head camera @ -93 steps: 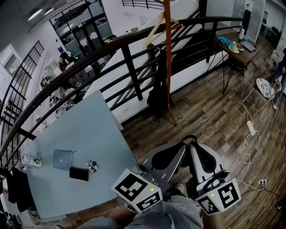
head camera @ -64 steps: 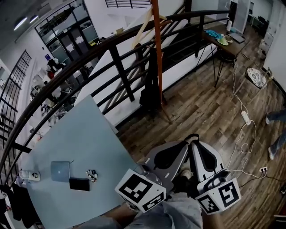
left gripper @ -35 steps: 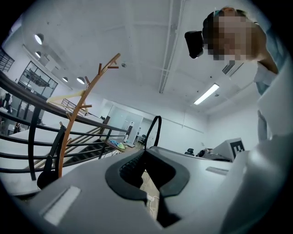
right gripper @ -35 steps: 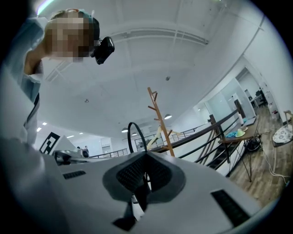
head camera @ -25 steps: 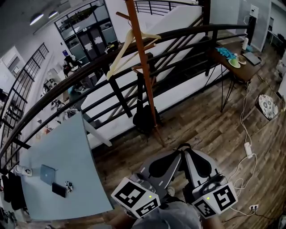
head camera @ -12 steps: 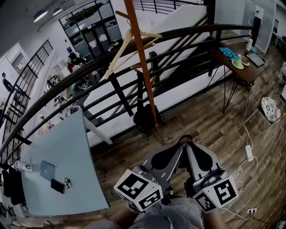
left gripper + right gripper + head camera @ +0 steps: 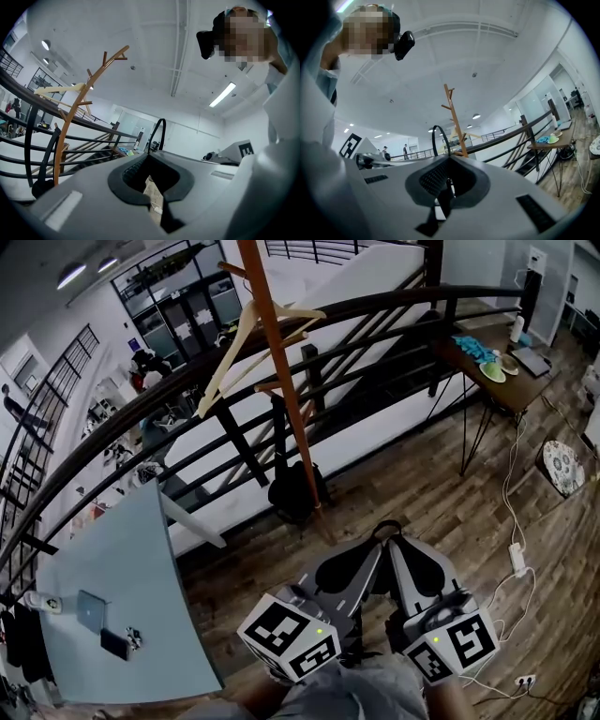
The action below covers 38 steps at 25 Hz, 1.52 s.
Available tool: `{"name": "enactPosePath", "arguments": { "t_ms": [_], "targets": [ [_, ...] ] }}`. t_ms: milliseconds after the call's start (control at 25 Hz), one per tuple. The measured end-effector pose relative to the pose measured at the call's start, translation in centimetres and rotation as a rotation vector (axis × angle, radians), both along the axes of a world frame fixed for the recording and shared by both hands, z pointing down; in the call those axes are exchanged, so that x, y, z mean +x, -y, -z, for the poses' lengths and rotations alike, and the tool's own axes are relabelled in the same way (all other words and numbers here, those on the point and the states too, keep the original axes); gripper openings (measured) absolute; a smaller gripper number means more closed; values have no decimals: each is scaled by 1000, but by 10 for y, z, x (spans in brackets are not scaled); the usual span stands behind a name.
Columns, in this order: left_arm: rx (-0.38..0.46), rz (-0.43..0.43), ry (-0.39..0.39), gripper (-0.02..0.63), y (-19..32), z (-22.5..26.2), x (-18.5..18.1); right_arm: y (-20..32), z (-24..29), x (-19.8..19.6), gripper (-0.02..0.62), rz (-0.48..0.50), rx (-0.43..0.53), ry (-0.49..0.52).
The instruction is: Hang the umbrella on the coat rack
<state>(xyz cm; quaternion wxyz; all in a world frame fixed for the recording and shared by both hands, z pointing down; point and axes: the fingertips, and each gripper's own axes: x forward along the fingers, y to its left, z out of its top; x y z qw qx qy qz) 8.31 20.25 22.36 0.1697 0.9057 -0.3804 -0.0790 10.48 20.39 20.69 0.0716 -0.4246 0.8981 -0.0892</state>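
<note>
Coat rack's [image 7: 277, 381] top cut off above, dark bundle [image 7: 292, 491] at its foot indistinct, table [image 7: 94, 549] items to its left too small.

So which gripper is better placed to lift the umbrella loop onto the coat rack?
Right, probably. The right gripper has its tongs shut on the umbrella, with the loop rising at the tips. Through the left gripper only floor shows. The coat rack stands ahead-left.

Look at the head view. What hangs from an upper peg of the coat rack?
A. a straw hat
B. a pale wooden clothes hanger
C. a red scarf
B: a pale wooden clothes hanger hangs tilted from a peg near the top of the coat rack.
</note>
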Motion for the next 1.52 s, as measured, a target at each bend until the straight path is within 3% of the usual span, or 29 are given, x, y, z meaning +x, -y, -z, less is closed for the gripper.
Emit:
{"name": "enactPosePath", "arguments": {
  "t_ms": [400,960,1520],
  "targets": [
    [2,-4,17,5,78,2,7,79,2,6,-2,18,-5,-1],
    [27,33,26,5,200,12,-12,201,12,-13,-2,60,13,3],
    [8,85,25,5,258,7,-38,261,6,-39,0,122,-17,2]
  ]
}}
